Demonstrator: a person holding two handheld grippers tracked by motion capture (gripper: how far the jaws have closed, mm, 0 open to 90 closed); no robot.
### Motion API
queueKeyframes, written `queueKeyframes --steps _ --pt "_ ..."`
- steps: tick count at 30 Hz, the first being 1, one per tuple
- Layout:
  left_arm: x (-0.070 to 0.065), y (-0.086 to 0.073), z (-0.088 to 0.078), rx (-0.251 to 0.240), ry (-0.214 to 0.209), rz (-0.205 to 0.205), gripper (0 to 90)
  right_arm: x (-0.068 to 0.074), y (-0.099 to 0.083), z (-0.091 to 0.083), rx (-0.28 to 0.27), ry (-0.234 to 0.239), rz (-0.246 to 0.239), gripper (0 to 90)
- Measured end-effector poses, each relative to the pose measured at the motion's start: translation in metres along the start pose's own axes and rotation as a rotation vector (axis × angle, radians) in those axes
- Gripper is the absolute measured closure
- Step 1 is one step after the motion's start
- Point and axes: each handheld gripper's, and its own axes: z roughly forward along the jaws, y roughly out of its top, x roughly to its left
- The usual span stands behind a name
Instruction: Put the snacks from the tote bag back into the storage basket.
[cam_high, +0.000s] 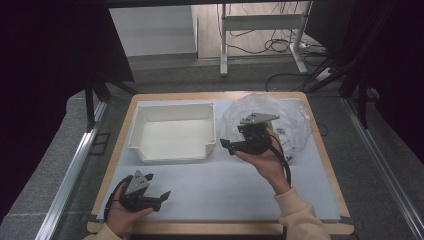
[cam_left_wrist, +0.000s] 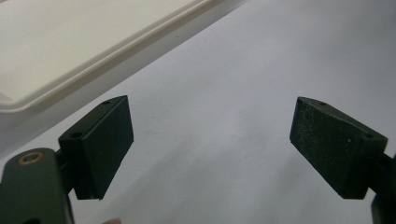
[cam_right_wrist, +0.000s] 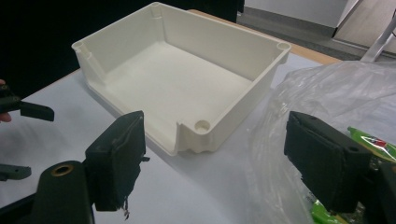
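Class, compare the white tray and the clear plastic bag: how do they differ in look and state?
The white tray is rigid, opaque and boxy; the clear plastic bag is soft, crumpled and see-through. The tray lies empty, while the bag holds small packets, some green. The right claw hovers by the bag, not the tray. Both rest on the table.

Layout: we see tray left, bag right.
White plastic tray (cam_high: 172, 133) sits on the wooden-edged table (cam_high: 225, 229); crumpled clear plastic bag (cam_high: 292, 120) just beside it.

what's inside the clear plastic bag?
Through the clear plastic bag, green packets with red print show by the right gripper's open jaws. Crumpled film hides the rest; count unclear.
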Motion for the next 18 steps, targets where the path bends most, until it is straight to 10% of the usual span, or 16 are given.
queueKeyframes --steps 18 --pt "0.000 0.000 0.000 -0.002 0.003 -0.005 13.6 -0.024 0.014 -0.003 -0.028 -0.029 0.040 22.0"
